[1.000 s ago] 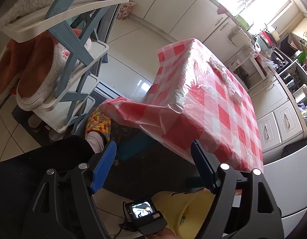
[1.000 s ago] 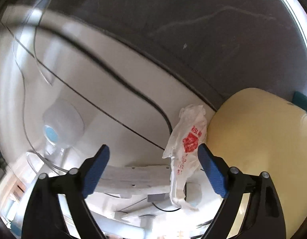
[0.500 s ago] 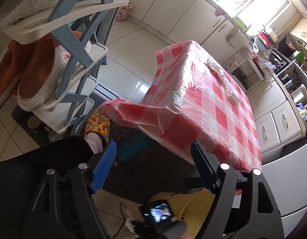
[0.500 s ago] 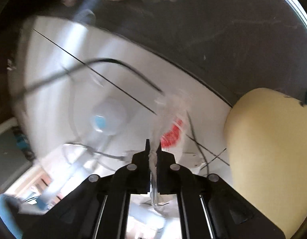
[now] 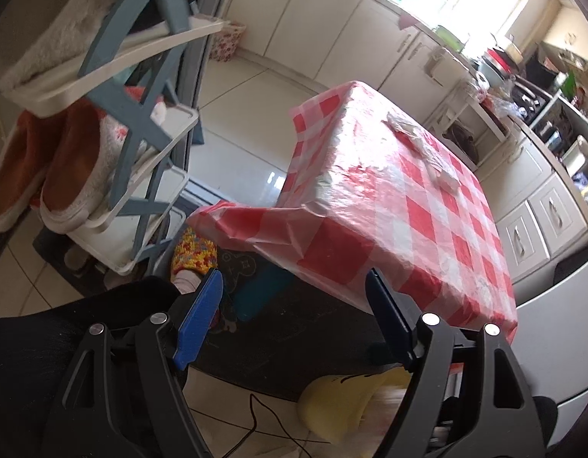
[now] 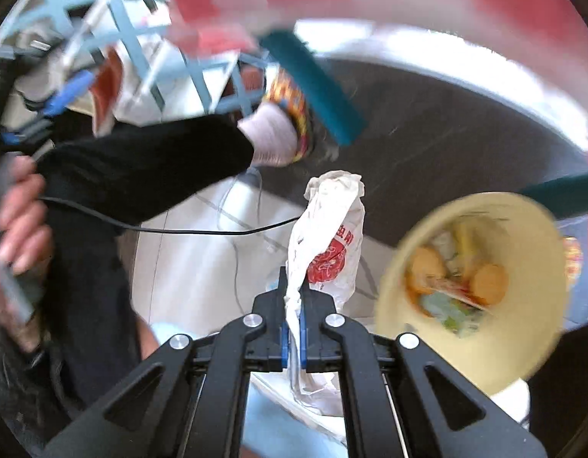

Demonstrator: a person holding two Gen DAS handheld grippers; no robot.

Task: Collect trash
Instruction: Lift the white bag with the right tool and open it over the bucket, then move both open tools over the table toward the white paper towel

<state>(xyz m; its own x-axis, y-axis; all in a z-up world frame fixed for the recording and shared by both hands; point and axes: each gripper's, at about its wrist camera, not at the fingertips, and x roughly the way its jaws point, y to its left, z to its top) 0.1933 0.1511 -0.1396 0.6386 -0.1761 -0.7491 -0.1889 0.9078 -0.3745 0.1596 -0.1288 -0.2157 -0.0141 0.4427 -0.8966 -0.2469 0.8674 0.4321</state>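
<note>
Pinching a crumpled white plastic bag (image 6: 324, 244) with a red print, the right tool (image 6: 293, 297) is closed tight on the bag's twisted neck, and the bag is hanging clear above the pale tiled floor (image 6: 202, 267). Just to its right a round, pale yellow bin (image 6: 530, 343) is standing with its mouth open, smooth-walled and already holding orange and mixed scraps; bag and bin rim are near each other but not touching. A thin black cable (image 6: 179, 231) is crossing the floor behind the bag, and a dark mat (image 6: 427, 152) is lying beyond it. A leg in black cloth (image 6: 141, 175) with a colourful slipper (image 6: 294, 114) is taking up the left side.

The left tool (image 5: 294, 305) is standing wide open with nothing between its blue pads, pointing toward the near corner of the counter (image 5: 408, 206). A glossy, wrinkled red-and-white checked cover is draping the counter, its loose edge overhanging. To the left, a white and grey-blue shoe rack (image 5: 141, 122) is holding fuzzy slippers (image 5: 68, 168), with open tile between rack and counter.
</note>
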